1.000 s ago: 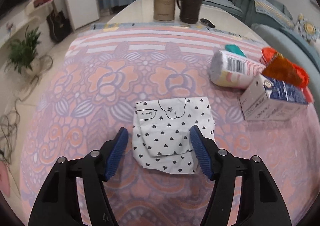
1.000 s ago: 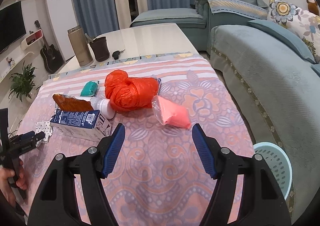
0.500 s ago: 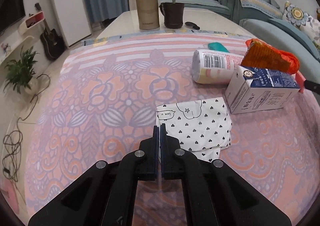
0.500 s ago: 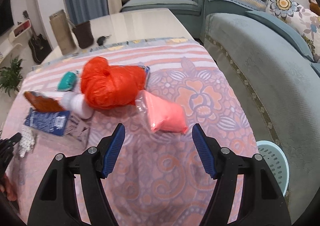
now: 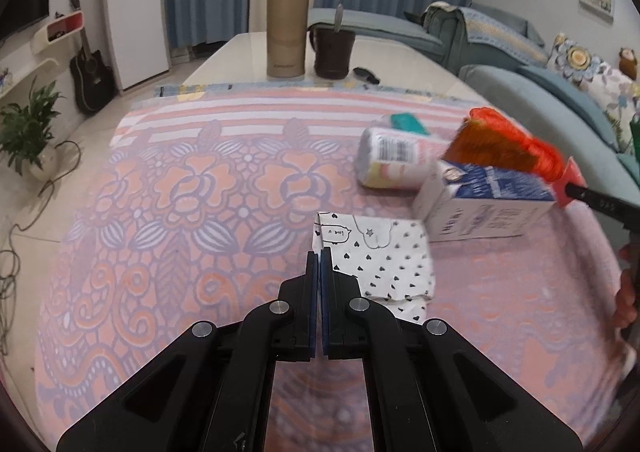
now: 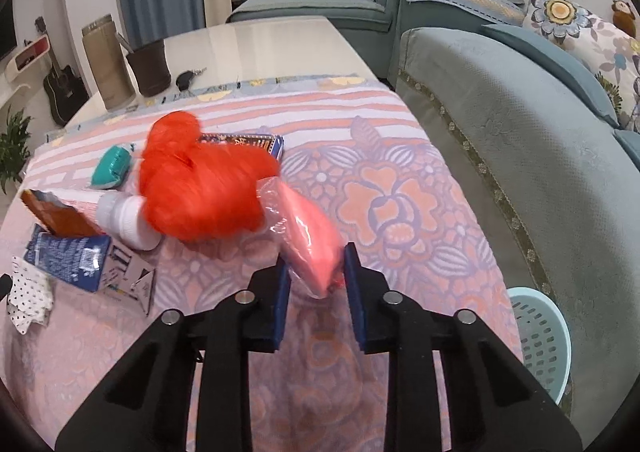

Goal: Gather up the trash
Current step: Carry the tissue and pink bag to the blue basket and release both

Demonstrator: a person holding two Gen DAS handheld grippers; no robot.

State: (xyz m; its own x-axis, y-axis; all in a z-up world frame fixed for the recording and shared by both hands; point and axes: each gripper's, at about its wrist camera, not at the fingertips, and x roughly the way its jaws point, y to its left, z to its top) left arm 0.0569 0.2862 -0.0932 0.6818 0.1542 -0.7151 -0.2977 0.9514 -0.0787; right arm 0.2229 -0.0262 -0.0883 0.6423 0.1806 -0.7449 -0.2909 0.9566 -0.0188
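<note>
Right wrist view: the right gripper (image 6: 314, 284) has just been closing and is clenched on the near end of the pink plastic packet (image 6: 310, 242) at lower centre; only that tip is caught, so a slip out of the thin film is judged possible on lifting. The light blue basket (image 6: 540, 348) stands at lower right, off the table edge. In the left wrist view, the left gripper (image 5: 319, 264) is clamped fully shut at the left edge of the heart-print paper (image 5: 380, 256); whether any paper is pinched cannot be told, so it may be left behind.
</note>
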